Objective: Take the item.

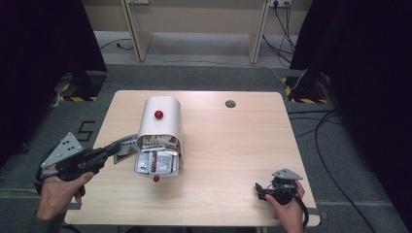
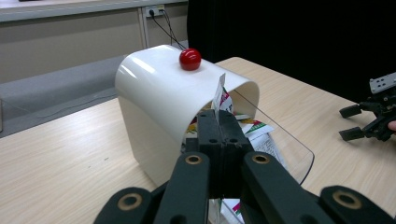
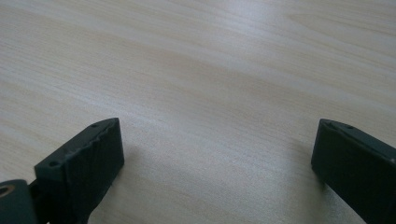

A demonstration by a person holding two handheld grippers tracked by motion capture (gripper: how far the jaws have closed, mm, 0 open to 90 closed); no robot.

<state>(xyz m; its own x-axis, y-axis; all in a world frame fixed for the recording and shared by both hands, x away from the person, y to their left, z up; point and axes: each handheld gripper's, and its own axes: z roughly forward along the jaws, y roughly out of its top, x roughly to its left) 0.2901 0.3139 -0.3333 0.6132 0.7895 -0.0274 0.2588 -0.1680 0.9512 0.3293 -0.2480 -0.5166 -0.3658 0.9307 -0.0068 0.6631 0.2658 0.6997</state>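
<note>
The right gripper [image 1: 266, 190] sits low at the near right of the desk [image 1: 233, 145], well apart from everything else. Its fingers [image 3: 79, 158] are spread wide with nothing between them but bare wood.

The left gripper [image 1: 116, 145] is at the near left. Its fingers [image 2: 219, 135] are pressed tight on a thin packet [image 2: 218, 95], holding it by the edge at the mouth of the box [image 1: 159, 121].

The box stands near the middle of the desk. Its clear door [image 2: 280, 140] lies open and flat toward the person, and more packets [image 1: 156, 161] are piled on it and inside.

What could go wrong, I think: the hold is only on a thin edge, so a quick tug could make the packet slip out or tear. It could also drag other packets off the door, or bump the box and slide it.

The box is long from near to far, and its open mouth points at the person. The held packet stands on edge, its top pointing up.
</note>
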